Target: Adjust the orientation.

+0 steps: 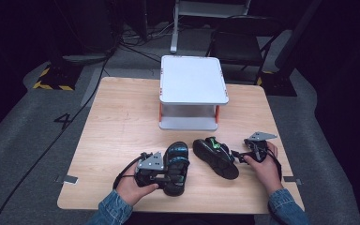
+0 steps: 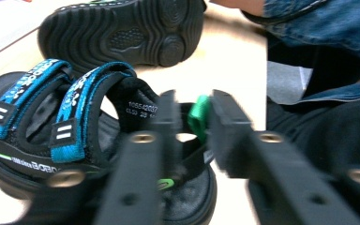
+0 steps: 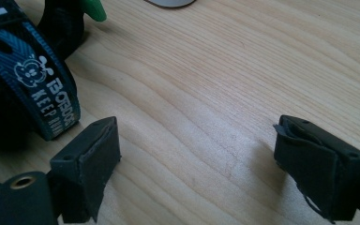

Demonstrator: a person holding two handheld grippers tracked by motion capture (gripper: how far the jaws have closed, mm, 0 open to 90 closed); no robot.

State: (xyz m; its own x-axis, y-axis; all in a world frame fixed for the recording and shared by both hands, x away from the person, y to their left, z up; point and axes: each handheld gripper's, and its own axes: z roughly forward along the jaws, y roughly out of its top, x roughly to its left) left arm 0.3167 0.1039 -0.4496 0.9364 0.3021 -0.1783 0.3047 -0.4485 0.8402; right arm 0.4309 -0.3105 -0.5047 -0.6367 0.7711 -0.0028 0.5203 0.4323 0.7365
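Sandals: two — blue-strapped sandal (image 1: pixel 177 166) upright, lower centre; second sandal (image 1: pixel 214 157) tipped, just right.
Grippers: two — left gripper (image 2: pixel 190 123) slightly parted around green heel loop (image 2: pixel 198 116); right gripper (image 3: pixel 197 154) wide, empty.
Shelf: one white stand (image 1: pixel 193 79), upper centre.

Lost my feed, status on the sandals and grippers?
Left hand-held gripper part open around upright sandal's green heel loop. Right hand-held gripper open, empty. Second sandal tipped over.

1. We count two sandals: one upright sandal (image 1: pixel 177 166) with blue straps and one tipped sandal (image 1: pixel 215 157).
2. We count two grippers: the left gripper (image 1: pixel 166 177) and the right gripper (image 1: pixel 238 156).
3. We see one white stand (image 1: pixel 193 77).
4. We see one table (image 1: pixel 122 122).
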